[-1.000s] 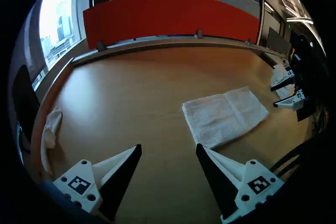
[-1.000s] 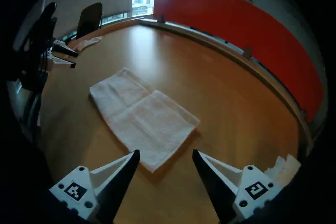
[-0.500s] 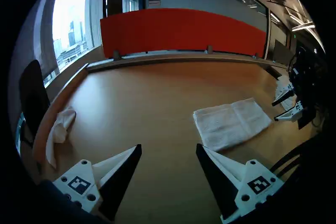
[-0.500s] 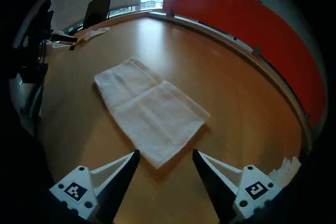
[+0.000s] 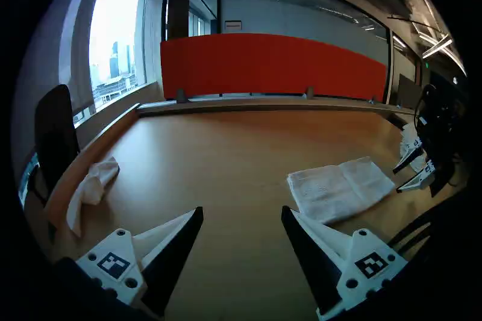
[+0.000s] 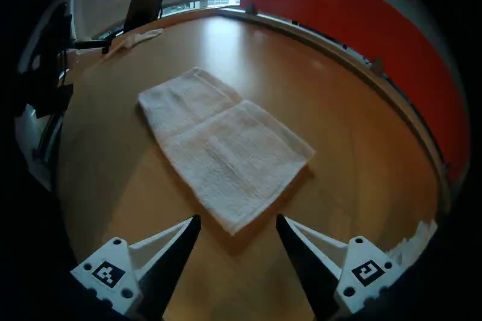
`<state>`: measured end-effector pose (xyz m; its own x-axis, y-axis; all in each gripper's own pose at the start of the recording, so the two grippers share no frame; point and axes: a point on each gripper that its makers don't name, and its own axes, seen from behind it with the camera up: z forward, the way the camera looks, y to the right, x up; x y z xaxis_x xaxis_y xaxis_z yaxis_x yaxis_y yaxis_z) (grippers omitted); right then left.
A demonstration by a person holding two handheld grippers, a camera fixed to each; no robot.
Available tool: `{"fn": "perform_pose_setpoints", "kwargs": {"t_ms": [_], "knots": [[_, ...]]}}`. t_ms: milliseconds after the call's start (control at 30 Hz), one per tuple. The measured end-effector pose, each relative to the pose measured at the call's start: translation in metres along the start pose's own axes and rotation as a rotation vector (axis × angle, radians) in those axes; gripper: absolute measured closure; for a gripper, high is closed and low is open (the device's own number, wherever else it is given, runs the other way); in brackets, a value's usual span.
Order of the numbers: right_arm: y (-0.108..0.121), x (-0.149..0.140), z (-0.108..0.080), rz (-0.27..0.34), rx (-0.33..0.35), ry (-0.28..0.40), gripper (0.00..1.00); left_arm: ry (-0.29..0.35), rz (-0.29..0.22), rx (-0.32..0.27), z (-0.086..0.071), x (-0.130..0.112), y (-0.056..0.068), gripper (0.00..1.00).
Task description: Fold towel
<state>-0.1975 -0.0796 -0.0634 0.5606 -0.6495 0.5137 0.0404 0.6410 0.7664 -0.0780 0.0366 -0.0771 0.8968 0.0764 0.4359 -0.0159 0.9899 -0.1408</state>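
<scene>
A folded white towel (image 6: pixel 223 152) lies flat on the wooden table (image 6: pixel 355 158), just ahead of the right claw (image 6: pixel 237 218), which gapes wide and empty. The left claw (image 5: pixel 241 212), equally wide and empty, has the towel ahead to its right.

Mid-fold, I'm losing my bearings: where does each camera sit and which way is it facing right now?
Left gripper view: rides the left tongs, low over the table, facing the red partition; its own open tongs show, the right tongs farther off.
Right gripper view: rides the right tongs, looking down at the towel; its own open tongs show.
Both share the towel, table and red partition.
</scene>
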Motion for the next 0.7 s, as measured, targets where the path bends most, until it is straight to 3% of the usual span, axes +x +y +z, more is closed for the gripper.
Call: {"fn": "perform_pose_setpoints", "kwargs": {"t_ms": [200, 433, 700], "knots": [[0.000, -0.004, 0.001, 0.007, 0.008, -0.015, 0.03, 0.026, 0.036, 0.007, 0.002, -0.008, -0.002, 0.04], [-0.001, -0.007, 0.002, -0.011, 0.016, -0.031, 0.03, 0.016, -0.006, 0.002, 0.003, -0.022, 0.000, 0.03], [-0.003, -0.011, 0.006, -0.026, 0.017, -0.044, 0.18, -0.003, -0.012, -0.009, 0.000, -0.032, -0.001, 0.04]]}}
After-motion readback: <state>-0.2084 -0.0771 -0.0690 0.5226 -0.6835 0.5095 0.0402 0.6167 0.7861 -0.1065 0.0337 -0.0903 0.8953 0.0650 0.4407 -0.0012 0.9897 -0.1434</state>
